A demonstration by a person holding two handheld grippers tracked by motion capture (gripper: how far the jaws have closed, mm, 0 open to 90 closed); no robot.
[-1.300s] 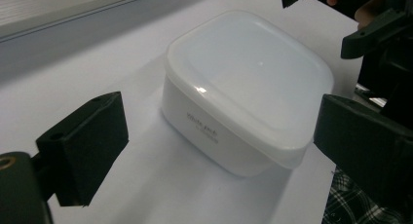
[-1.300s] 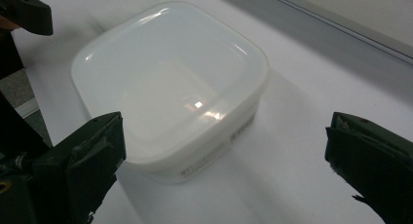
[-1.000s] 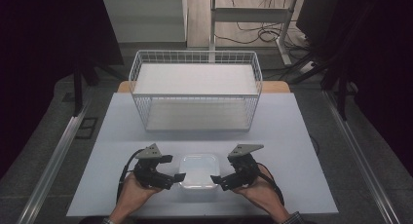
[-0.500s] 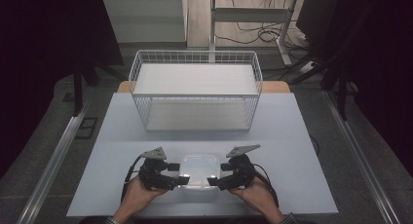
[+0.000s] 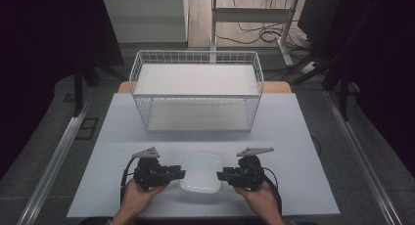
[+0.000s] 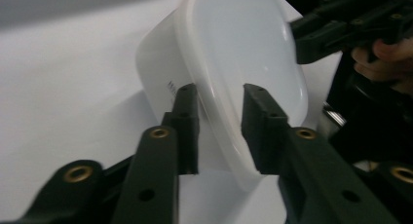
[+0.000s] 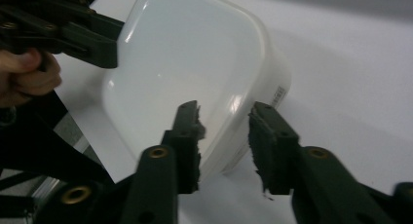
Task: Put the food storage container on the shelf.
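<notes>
The white container point(image 5: 200, 172) sits at the worktop's point(image 5: 293, 137) 6 o'clock edge, the wire basket point(image 5: 195, 95) at 12. The jaws of the left gripper point(image 5: 179, 173) and right gripper point(image 5: 221, 175) have just been closing and straddle its opposite rims, though whether they clamp I cannot tell. Squeeze evenly and lift both sides level.

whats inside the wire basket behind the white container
The wire basket holds nothing that shows: through its mesh you see just a pale upper panel and a pale floor below it. The white container sits in front, apart. The space under the panel's far side stays hidden.
</notes>
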